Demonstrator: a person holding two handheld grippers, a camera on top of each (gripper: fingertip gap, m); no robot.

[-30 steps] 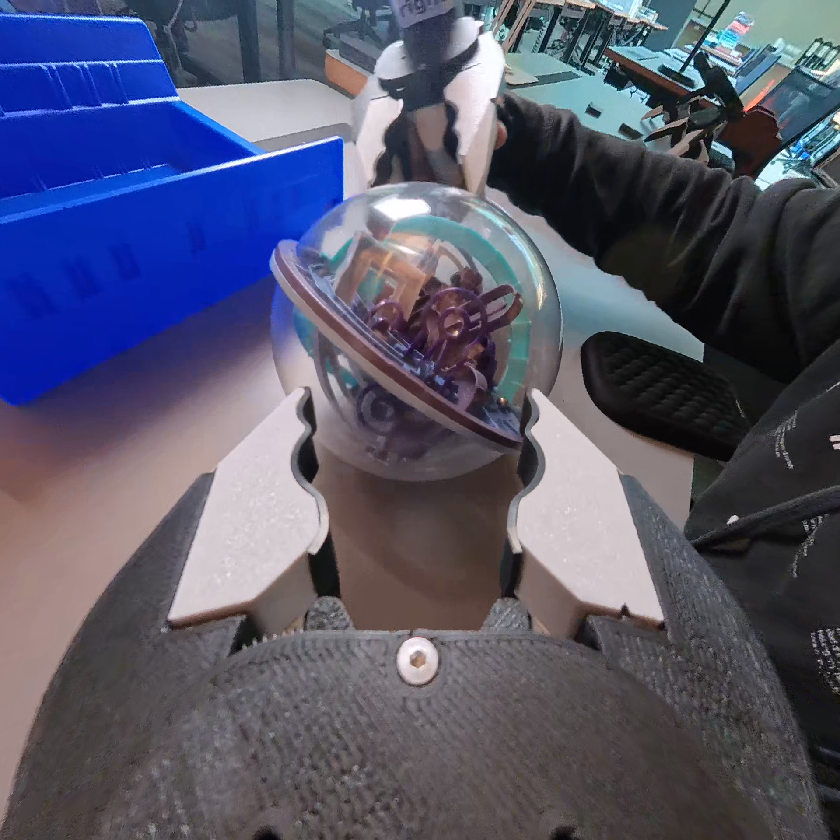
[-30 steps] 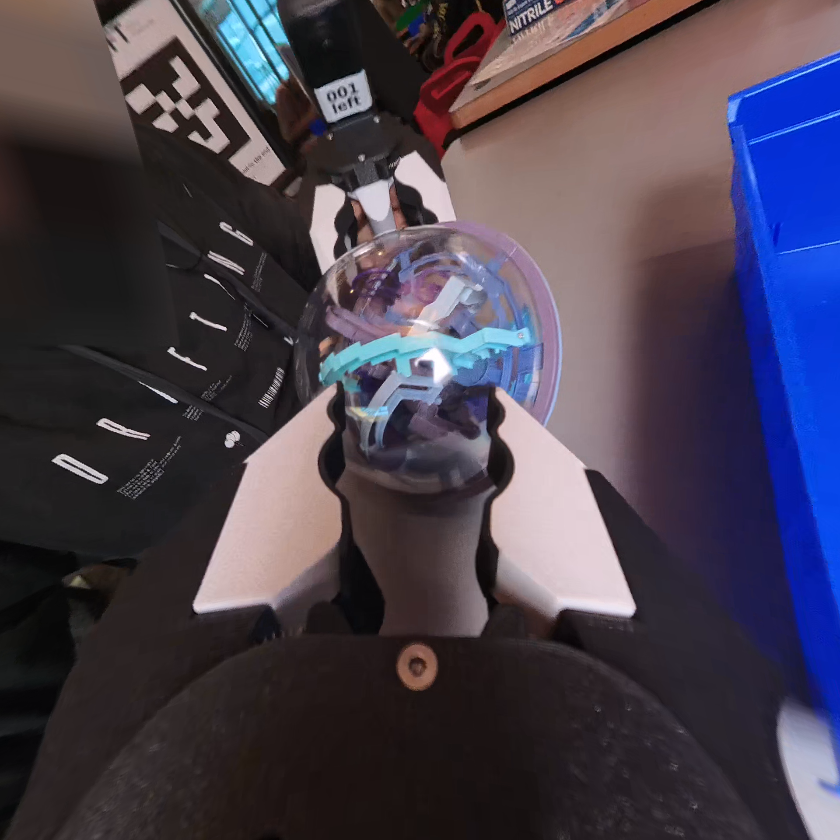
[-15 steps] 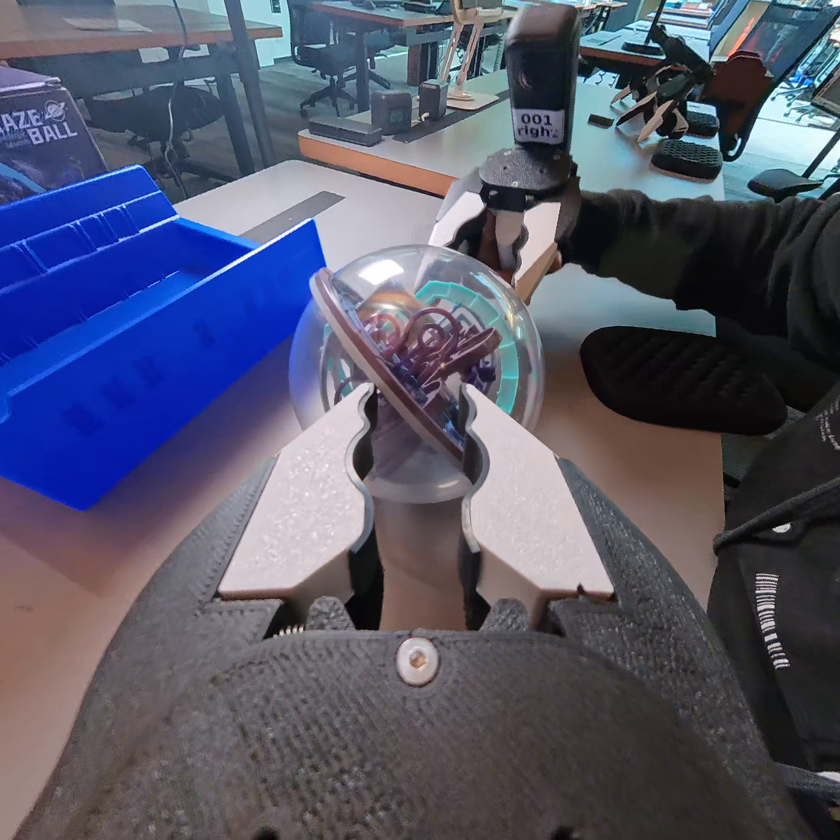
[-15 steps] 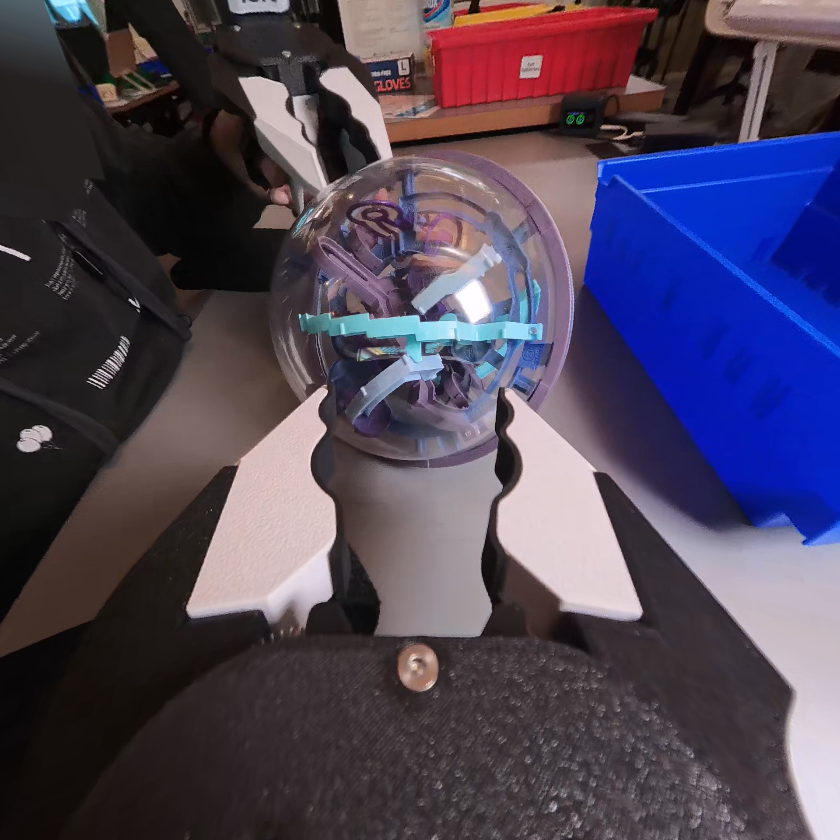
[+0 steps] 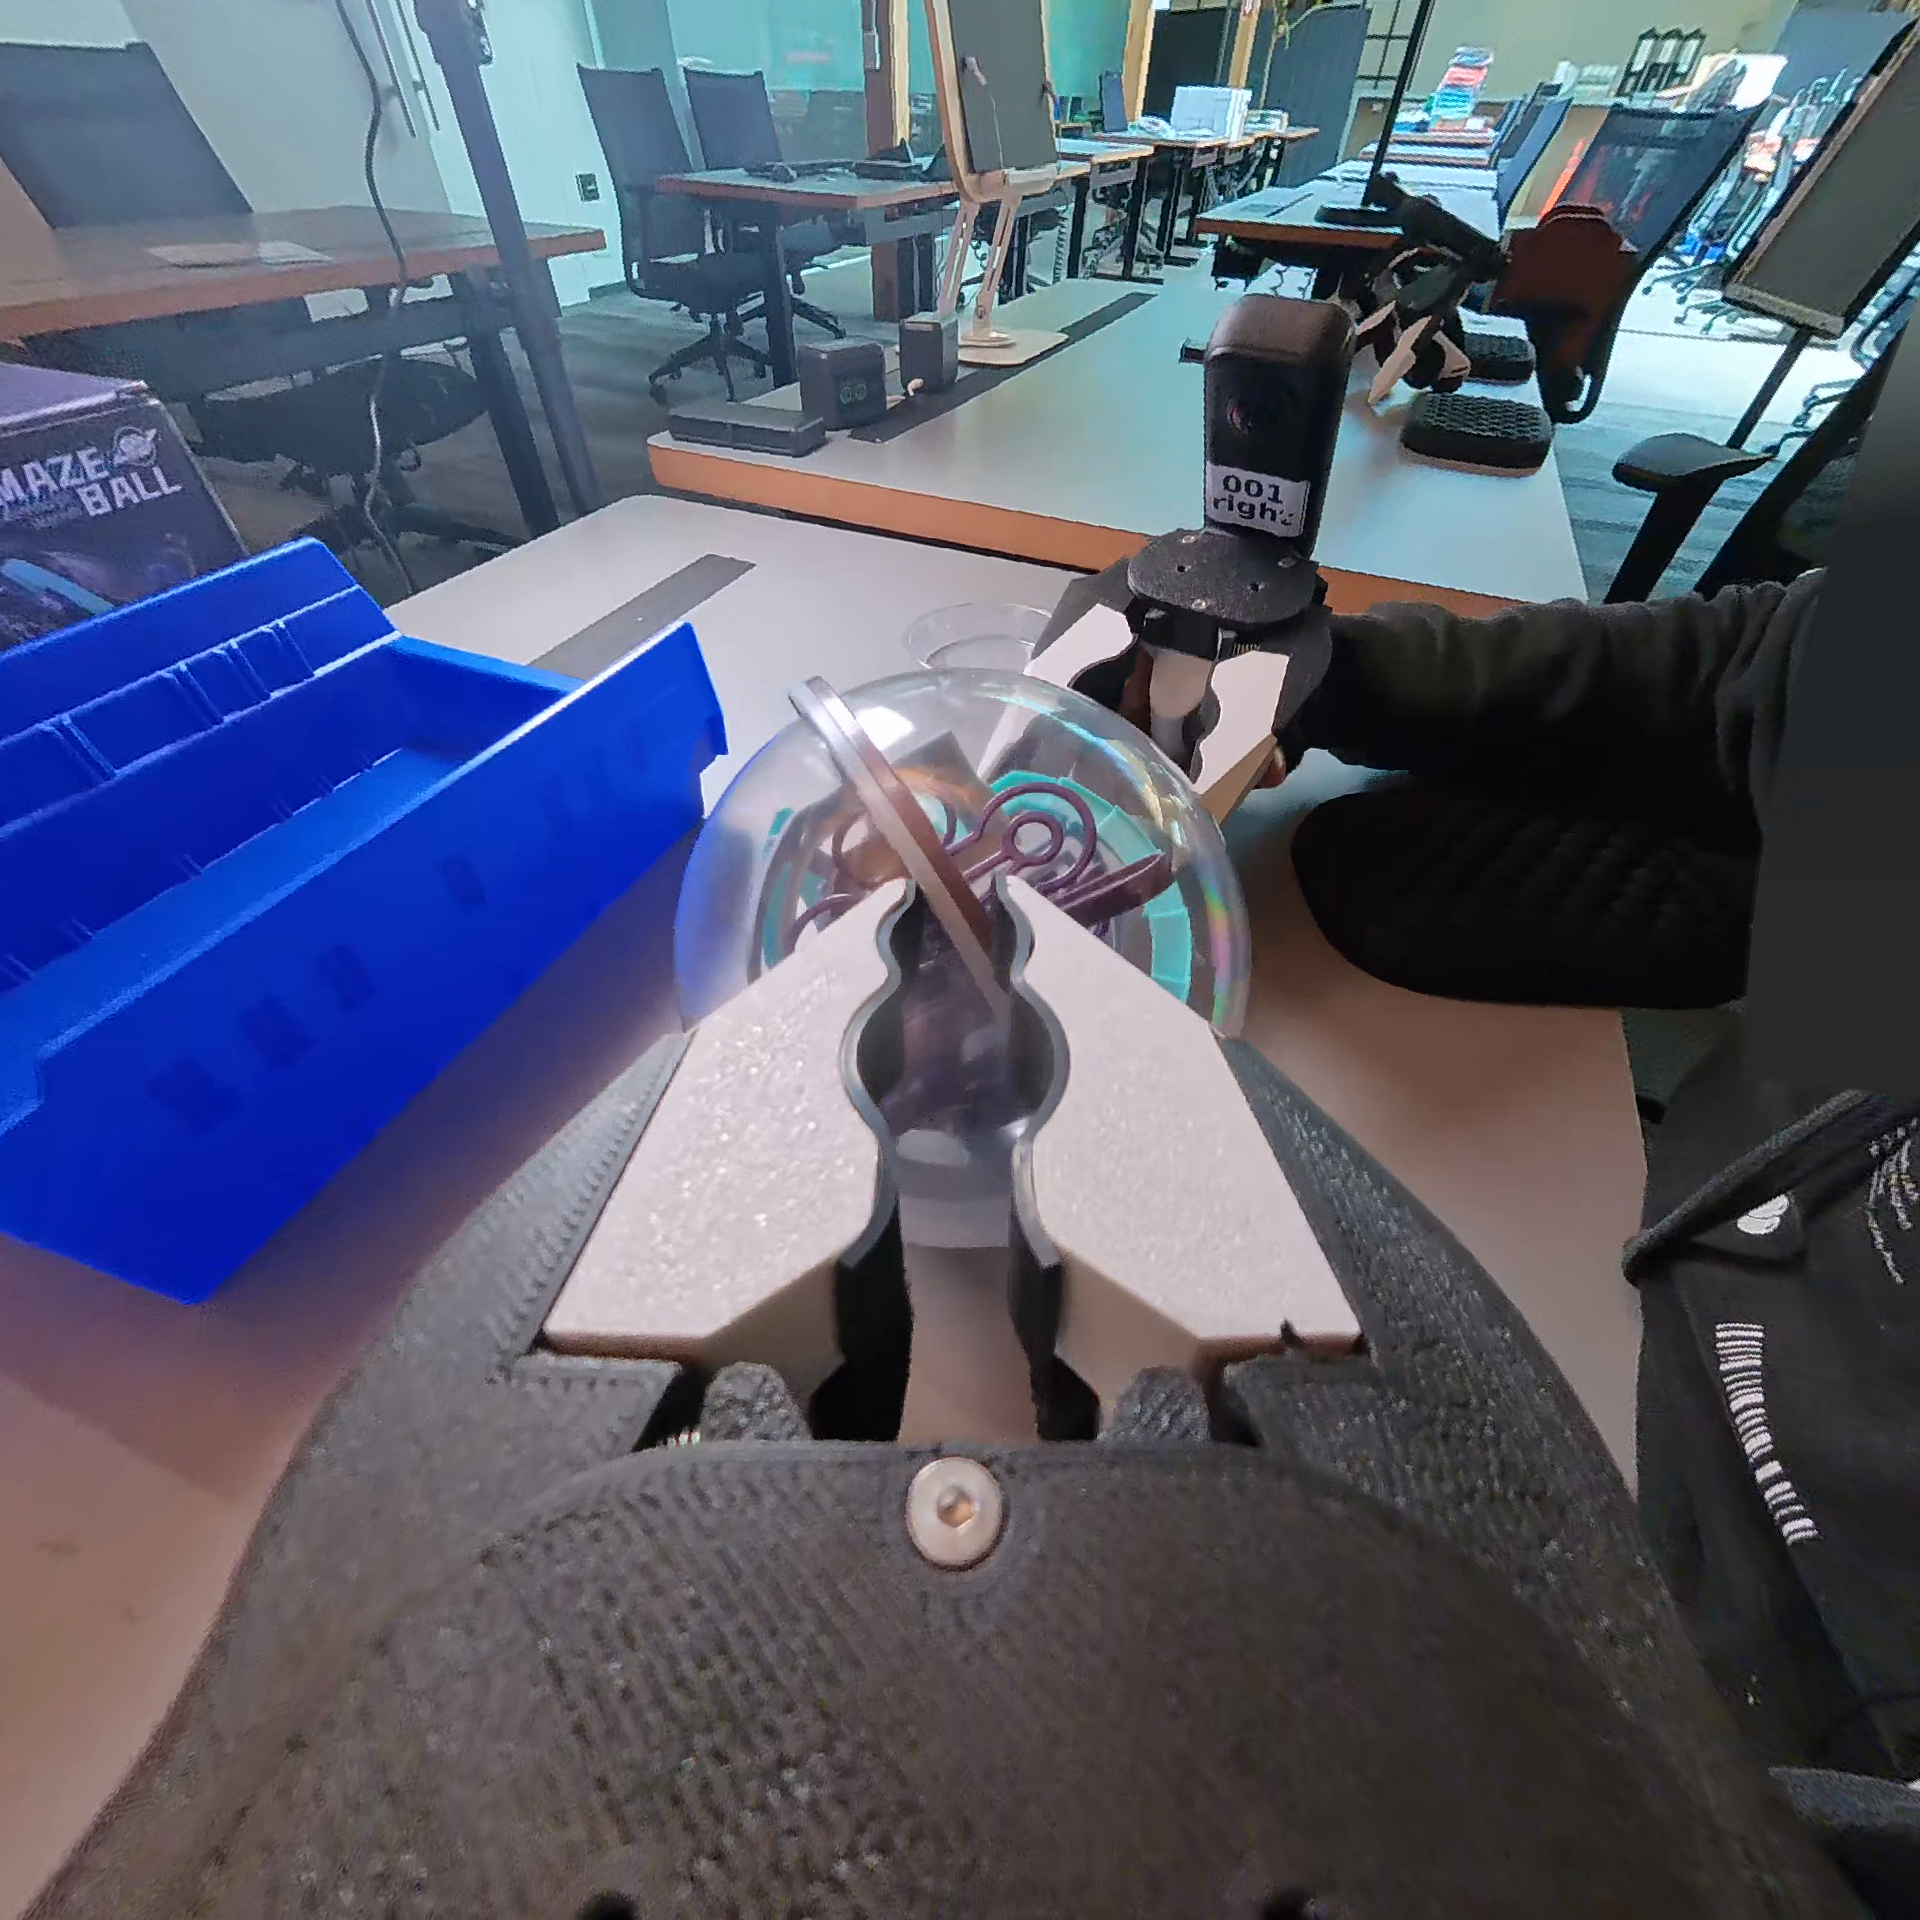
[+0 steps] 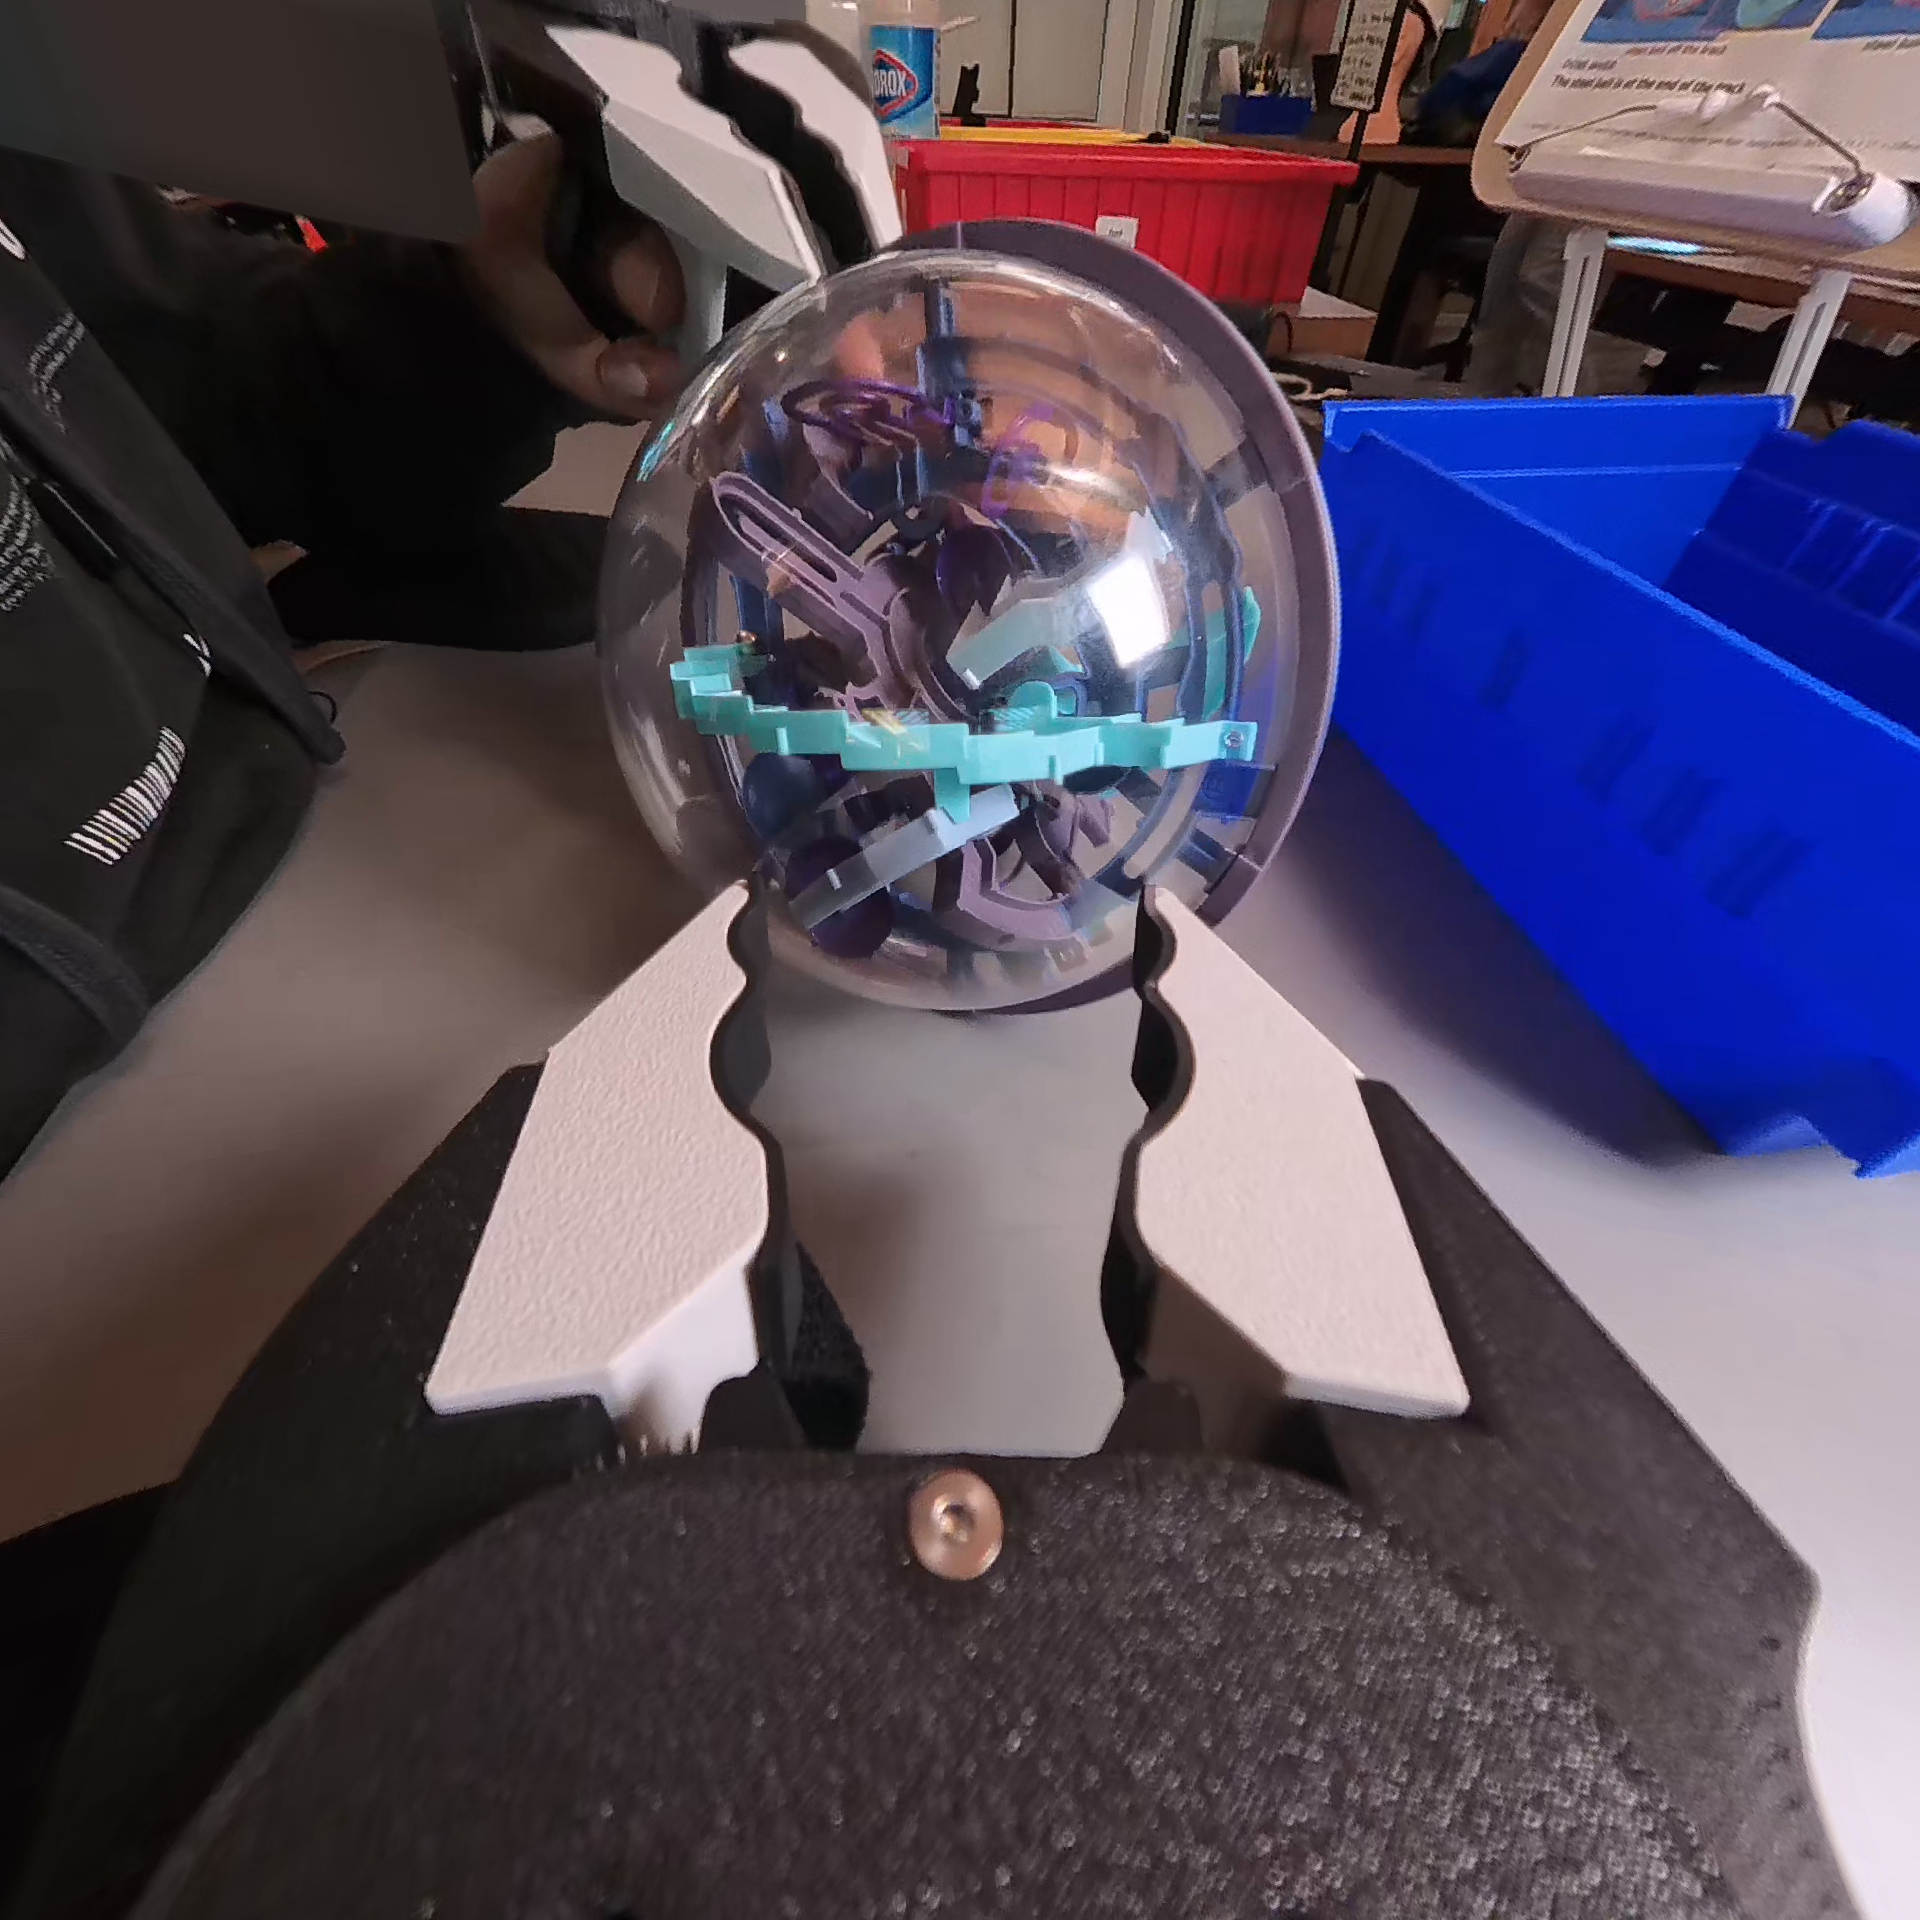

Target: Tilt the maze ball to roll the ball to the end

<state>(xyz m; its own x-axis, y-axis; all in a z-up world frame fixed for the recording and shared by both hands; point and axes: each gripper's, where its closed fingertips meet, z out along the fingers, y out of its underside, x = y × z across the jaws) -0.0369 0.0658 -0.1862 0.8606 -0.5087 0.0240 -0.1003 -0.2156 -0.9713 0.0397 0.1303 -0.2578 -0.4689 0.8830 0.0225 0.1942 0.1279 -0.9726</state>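
Note:
The maze ball point(image 5: 935, 821) is a clear sphere with a grey ring around its middle and purple and teal tracks inside. In the left wrist view my left gripper point(image 5: 951, 914) is shut on the ring's near edge. In the right wrist view the maze ball point(image 6: 966, 623) has its ring almost upright on the right side. My right gripper point(image 6: 945, 904) is shut on the sphere's lower part. The right gripper point(image 5: 1179, 727) also shows behind the ball in the left wrist view. The left gripper's fingers point(image 6: 707, 177) show past it in the right wrist view. I cannot pick out the small ball inside.
A blue divided bin point(image 5: 312, 883) stands on the grey table point(image 5: 156, 1455) close to the ball; it also shows in the right wrist view point(image 6: 1610, 727). A clear round stand point(image 5: 961, 634) lies behind the ball. A black chair armrest point(image 5: 1507, 894) is at the table's edge.
My left gripper went from open beside the ball to shut on its ring. The ball was turned, so the ring went from slanted to nearly upright. The right gripper kept its hold.

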